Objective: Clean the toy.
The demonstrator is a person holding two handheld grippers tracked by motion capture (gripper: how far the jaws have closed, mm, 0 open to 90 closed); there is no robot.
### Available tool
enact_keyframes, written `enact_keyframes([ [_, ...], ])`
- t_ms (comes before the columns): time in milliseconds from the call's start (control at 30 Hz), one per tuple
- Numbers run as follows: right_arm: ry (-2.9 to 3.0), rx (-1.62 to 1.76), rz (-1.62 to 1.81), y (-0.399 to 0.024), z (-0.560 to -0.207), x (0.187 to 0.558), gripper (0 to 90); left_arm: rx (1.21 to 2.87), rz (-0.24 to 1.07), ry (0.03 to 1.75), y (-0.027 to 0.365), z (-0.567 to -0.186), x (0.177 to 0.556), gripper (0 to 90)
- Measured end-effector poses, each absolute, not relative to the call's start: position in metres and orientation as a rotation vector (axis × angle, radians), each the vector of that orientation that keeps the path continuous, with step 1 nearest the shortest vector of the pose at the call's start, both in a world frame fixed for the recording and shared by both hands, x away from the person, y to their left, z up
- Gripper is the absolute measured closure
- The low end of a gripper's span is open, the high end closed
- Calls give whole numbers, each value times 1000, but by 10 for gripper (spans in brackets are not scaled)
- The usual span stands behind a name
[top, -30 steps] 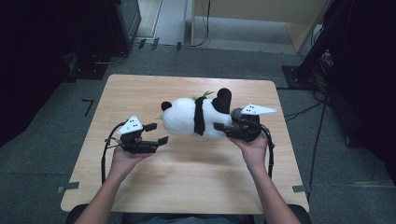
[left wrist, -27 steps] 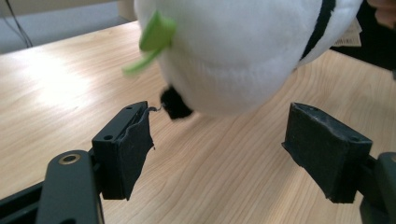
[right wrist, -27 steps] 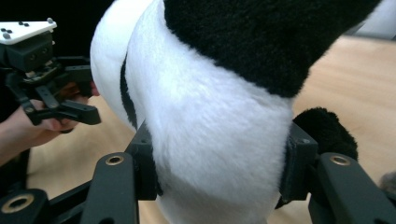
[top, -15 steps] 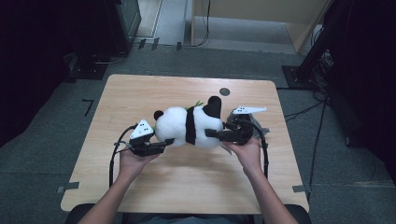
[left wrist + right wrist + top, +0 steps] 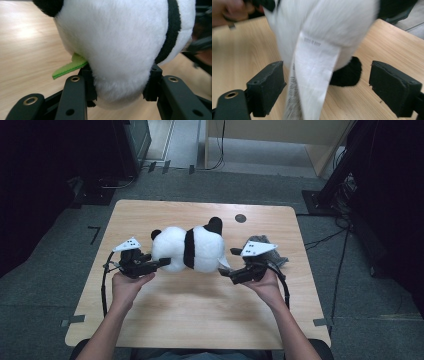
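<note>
A black-and-white panda plush (image 5: pixel 187 249) lies on its side over the middle of the wooden table (image 5: pixel 200 320). My left gripper (image 5: pixel 159 263) is shut on its white head; its jaws have just been closing, and in the left gripper view (image 5: pixel 122 87) both pads press into the fur. A green felt leaf (image 5: pixel 67 67) sticks out beside the left pad. My right gripper (image 5: pixel 226 270) sits just off the panda's rear end, and its jaws have just been opening. They stand wide apart (image 5: pixel 327 85), with the white sewn-in tag (image 5: pixel 312 82) hanging loose between them and a black foot (image 5: pixel 347 75) behind.
A grey crumpled thing (image 5: pixel 262 245) lies on the table just behind my right gripper. A small dark round spot (image 5: pixel 240 218) marks the far side of the tabletop. Dark equipment and cables (image 5: pixel 345 235) stand on the floor around the table.
The panda has shifted left across the table. My left gripper came in and closed on its head. My right gripper let go of the rear end and drew back toward the near right.
</note>
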State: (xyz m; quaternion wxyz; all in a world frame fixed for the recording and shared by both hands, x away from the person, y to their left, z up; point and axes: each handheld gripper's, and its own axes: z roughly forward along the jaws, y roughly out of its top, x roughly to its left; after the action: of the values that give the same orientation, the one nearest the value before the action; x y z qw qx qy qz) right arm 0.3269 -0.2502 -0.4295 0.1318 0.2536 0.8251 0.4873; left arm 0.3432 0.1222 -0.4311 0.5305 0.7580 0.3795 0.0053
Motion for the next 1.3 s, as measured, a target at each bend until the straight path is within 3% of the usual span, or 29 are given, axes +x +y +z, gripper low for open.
enact_keyframes([
  [33,2399,658,1389,-241,-433,326,77,1819,-14,894,119,-431,343,569],
  [133,2363,616,1382,-231,-436,322,74,1809,-92,914,113,-432,344,567],
  [167,2330,635,1370,-228,-436,320,171,1786,-107,930,114,-433,344,558],
  [200,2330,635,1370,-228,-436,320,171,1776,-112,934,114,-433,345,558],
  [267,2304,702,1400,-232,-435,320,348,1781,-40,919,111,-432,342,487],
  [400,2325,833,1492,-245,-432,327,413,1789,57,860,107,-433,340,303],
  [500,2292,875,1505,-253,-424,326,432,1840,156,801,107,-442,338,276],
  [733,2309,994,1549,-266,-418,329,444,1959,237,706,96,-456,332,327],
  [933,2354,1160,1595,-266,-428,339,437,1953,156,786,91,-458,337,331],
  [1100,2402,1277,1639,-264,-436,346,371,1922,138,823,99,-458,340,331],
  [1300,2454,1267,1494,-254,-454,353,279,1996,147,898,94,-470,348,326],
])
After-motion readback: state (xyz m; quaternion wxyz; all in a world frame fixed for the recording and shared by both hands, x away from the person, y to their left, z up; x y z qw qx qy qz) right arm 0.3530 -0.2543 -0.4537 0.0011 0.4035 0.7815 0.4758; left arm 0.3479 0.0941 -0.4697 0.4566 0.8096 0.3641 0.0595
